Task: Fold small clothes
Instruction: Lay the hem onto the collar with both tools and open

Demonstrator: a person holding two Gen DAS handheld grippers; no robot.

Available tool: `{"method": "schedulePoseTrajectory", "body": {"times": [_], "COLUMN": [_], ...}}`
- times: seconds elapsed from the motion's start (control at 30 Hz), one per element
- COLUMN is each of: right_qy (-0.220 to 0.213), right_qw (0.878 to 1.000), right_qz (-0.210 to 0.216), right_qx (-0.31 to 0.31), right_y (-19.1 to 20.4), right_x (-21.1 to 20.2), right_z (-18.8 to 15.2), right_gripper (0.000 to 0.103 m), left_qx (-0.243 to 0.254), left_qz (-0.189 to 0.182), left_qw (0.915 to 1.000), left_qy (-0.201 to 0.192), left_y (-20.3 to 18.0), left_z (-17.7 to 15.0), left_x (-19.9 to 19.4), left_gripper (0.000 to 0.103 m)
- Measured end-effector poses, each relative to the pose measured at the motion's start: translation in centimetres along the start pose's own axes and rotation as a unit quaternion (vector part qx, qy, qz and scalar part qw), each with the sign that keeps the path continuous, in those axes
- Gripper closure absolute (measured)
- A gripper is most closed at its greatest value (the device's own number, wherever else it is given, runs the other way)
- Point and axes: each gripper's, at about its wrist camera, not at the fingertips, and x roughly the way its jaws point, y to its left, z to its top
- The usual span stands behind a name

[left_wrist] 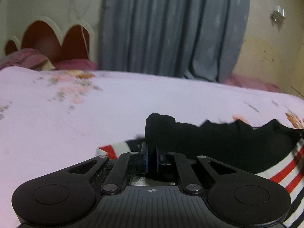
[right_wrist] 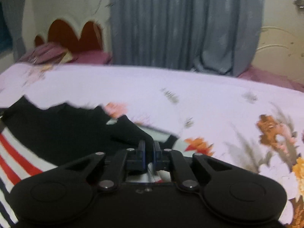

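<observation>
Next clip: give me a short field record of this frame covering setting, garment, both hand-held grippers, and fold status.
setting: bed with floral bedspread, grey curtain behind
garment: black top with red and white stripes, lying rumpled on the bedspread
left hand-held gripper: shut on black fabric at one end of the garment
right hand-held gripper: shut on black fabric at the other end
fold status: garment not yet neatly folded
image quality: motion blur
</observation>
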Motion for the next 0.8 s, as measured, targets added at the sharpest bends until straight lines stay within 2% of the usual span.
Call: {"method": "schedulePoseTrajectory", "body": {"times": [0.1, 0.17, 0.27, 0.33, 0.4, 0.43, 0.47, 0.5, 0.57, 0.63, 0.67, 0.73, 0.8], "right_qy": [0.018, 0.043, 0.042, 0.053, 0.047, 0.023, 0.002, -0.004, 0.004, 0.01, 0.027, 0.055, 0.06], "right_qw": [1.0, 0.999, 0.998, 0.996, 0.994, 0.994, 0.994, 0.996, 1.0, 0.999, 0.999, 0.997, 0.996], "right_qz": [-0.011, -0.017, -0.018, -0.018, -0.042, -0.068, -0.076, -0.06, -0.006, 0.008, 0.011, 0.0, -0.054], "right_qx": [0.015, 0.017, 0.043, 0.066, 0.087, 0.085, 0.075, 0.066, 0.028, -0.029, -0.046, -0.05, -0.026], "right_y": [-1.0, -1.1, -1.5, -2.2, -2.7, -2.4, -1.9, -1.4, 0.9, 3.7, 4.7, 5.0, 2.9], "right_x": [1.5, 3.1, 3.6, 3.4, 2.6, 1.6, 0.8, 0.3, 0.5, 1.5, 2.5, 4.3, 5.4], "right_z": [-0.2, -1.0, -1.3, -0.9, -0.3, -0.1, 0.0, 0.2, 0.4, 0.5, 0.4, 0.4, 0.4], "right_gripper": [0.096, 0.096, 0.094, 0.082, 0.037, 0.038, 0.057, 0.072, 0.075, 0.073, 0.074, 0.073, 0.074], "left_qx": [0.006, 0.008, 0.012, 0.014, -0.008, -0.017, -0.021, -0.021, -0.008, 0.034, 0.052, 0.069, 0.067], "left_qz": [0.008, 0.016, 0.019, 0.011, 0.004, 0.012, 0.016, 0.012, -0.009, -0.028, -0.029, -0.019, 0.013], "left_qw": [0.9998, 0.9982, 0.9981, 0.9979, 0.9978, 0.9979, 0.9984, 0.9991, 0.9997, 0.9987, 0.9976, 0.9957, 0.9943], "left_qy": [0.019, 0.058, 0.057, 0.062, 0.065, 0.061, 0.049, 0.035, 0.019, 0.024, 0.037, 0.059, 0.082], "left_y": [-0.3, -0.5, -0.8, -0.8, -0.1, -0.1, -0.1, -0.6, -2.2, -4.9, -5.9, -6.8, -5.8], "left_z": [0.1, -0.5, -0.7, -0.6, -0.3, 0.0, 0.1, 0.4, 1.1, 1.4, 1.5, 1.0, 0.2], "left_x": [1.4, 3.3, 3.6, 3.5, 2.9, 2.3, 1.6, 0.7, 0.2, 0.7, 1.3, 2.7, 4.0], "left_gripper": [0.097, 0.097, 0.095, 0.088, 0.068, 0.052, 0.05, 0.05, 0.05, 0.05, 0.05, 0.05, 0.05]}}
